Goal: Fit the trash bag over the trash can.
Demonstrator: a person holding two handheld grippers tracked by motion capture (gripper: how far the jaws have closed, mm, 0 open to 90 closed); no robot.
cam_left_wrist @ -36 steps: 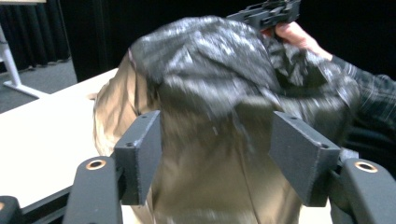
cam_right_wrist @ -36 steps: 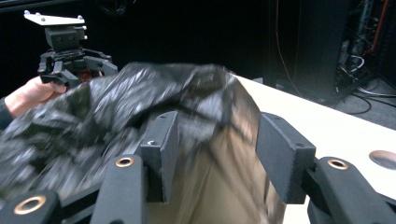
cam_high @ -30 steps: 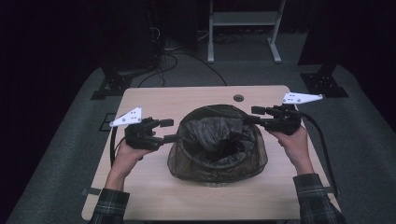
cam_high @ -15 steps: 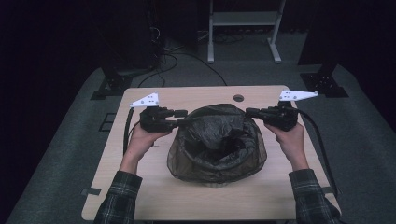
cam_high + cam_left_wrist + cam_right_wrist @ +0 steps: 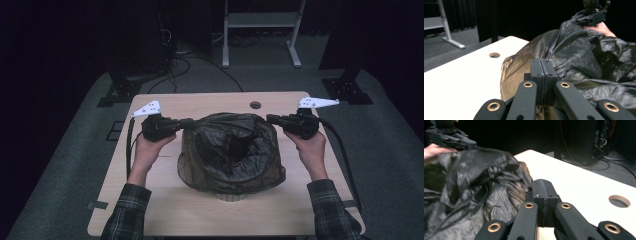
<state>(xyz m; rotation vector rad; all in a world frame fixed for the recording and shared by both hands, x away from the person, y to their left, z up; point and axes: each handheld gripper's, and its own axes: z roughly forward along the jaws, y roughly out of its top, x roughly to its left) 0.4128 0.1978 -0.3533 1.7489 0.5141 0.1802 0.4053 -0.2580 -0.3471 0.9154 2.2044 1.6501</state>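
Note:
A black plastic bag [image 5: 230, 150] sits crumpled over a round container on the wooden table [image 5: 165, 210], its mouth facing up. My left gripper [image 5: 189, 121] is at the bag's left rim. Its jaws have just been closing and now meet on the film, as the left gripper view shows [image 5: 544, 68]. My right gripper [image 5: 270, 118] pinches the right rim, jaws pressed together [image 5: 543, 191]. From each gripper view the bag [image 5: 579, 57] [image 5: 469, 182] rises in a taut fold to the other gripper far off.
A pale base [image 5: 230, 196] of the container peeks out under the bag's front. A round cable hole [image 5: 255, 105] lies in the table behind the bag. Cables trail from both grippers. A metal stand [image 5: 260, 30] and dark equipment stand on the floor beyond.
The left hand moved up and right to the bag's left rim and its jaws closed there. The right gripper stayed at the right rim and closed. The bag's rim now stretches between them.

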